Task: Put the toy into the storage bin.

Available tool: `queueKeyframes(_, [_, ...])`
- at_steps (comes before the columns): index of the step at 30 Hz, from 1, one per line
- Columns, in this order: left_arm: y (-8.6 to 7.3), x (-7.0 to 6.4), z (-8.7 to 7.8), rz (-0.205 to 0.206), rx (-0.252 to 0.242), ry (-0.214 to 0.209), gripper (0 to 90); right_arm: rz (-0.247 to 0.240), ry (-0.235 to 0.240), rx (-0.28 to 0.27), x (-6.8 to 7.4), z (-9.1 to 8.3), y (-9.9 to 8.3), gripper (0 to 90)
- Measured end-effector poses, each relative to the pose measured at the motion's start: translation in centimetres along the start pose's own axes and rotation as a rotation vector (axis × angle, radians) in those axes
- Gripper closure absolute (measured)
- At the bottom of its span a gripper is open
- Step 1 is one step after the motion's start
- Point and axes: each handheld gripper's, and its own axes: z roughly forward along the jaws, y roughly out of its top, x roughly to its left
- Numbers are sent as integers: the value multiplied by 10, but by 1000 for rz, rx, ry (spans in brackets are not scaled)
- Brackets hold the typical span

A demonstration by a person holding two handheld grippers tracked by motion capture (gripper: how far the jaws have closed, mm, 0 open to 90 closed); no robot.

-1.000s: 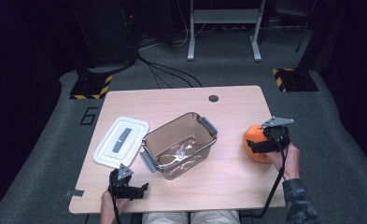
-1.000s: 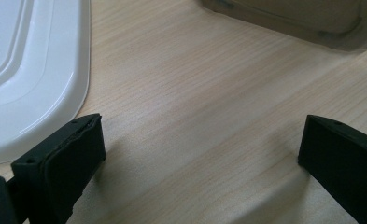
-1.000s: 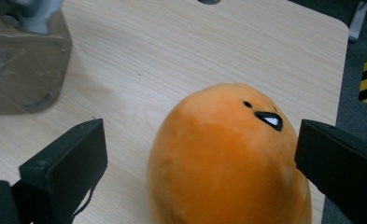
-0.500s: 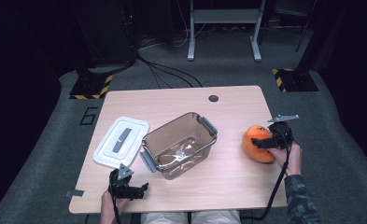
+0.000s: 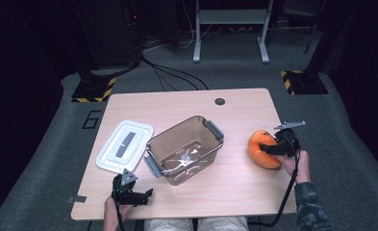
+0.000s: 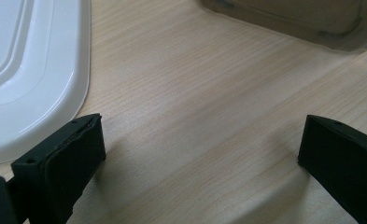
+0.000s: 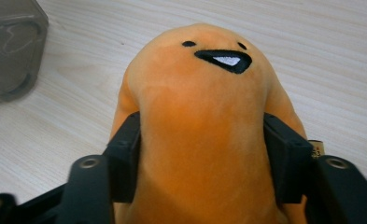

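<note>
An orange plush toy (image 5: 261, 149) with a stitched face lies on the right side of the wooden table (image 5: 186, 103). My right gripper (image 5: 274, 148) comes at it from the right, and in the right gripper view both jaws press into the sides of the plush (image 7: 204, 93), so the gripper (image 7: 202, 140) is shut on it. A clear brown container (image 5: 210, 127) with grey latches stands open mid-table, its corner in sight (image 7: 8, 46). Its white lid (image 5: 124, 144) lies to its left. My left gripper (image 5: 143, 195) rests open near the front edge, jaws wide over bare wood (image 6: 200, 140), beside the lid (image 6: 31, 70).
A round cable hole (image 5: 220, 101) sits near the table's far edge. The container's base (image 6: 312, 18) lies just ahead of the left gripper. Beyond the table are grey carpet, cables and black stands with striped feet (image 5: 93, 89). Bare wood lies between container and plush.
The right gripper has shifted slightly and its jaws have settled onto the plush, which looks a bit squeezed. The left gripper has stayed put.
</note>
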Motion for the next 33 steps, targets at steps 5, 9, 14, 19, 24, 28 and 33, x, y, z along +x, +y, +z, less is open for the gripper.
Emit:
queueKeyframes(5, [0, 0, 0, 0, -1, -1, 5, -19, -33, 5, 5, -5, 1, 498])
queueKeyframes(9, [0, 0, 0, -2, -1, 0, 6, -2, -40, -20, 6, -8, 2, 533])
queueKeyframes(14, [0, 0, 0, -2, -3, 2, 7, 27, -45, -26, 9, -14, 6, 540])
queueKeyframes(19, [0, 0, 0, -2, -1, 0, 7, 36, -50, -42, 13, -19, 12, 537])
queueKeyframes(24, [0, 0, 0, -2, -1, 1, 7, 39, -55, -52, 18, -25, 19, 535])
queueKeyframes(28, [0, 0, 0, -3, -2, 2, 7, 49, -52, -59, 23, -29, 24, 533])
queueKeyframes(33, [0, 0, 0, -2, -1, 2, 7, 31, -47, -73, 31, -35, 31, 530])
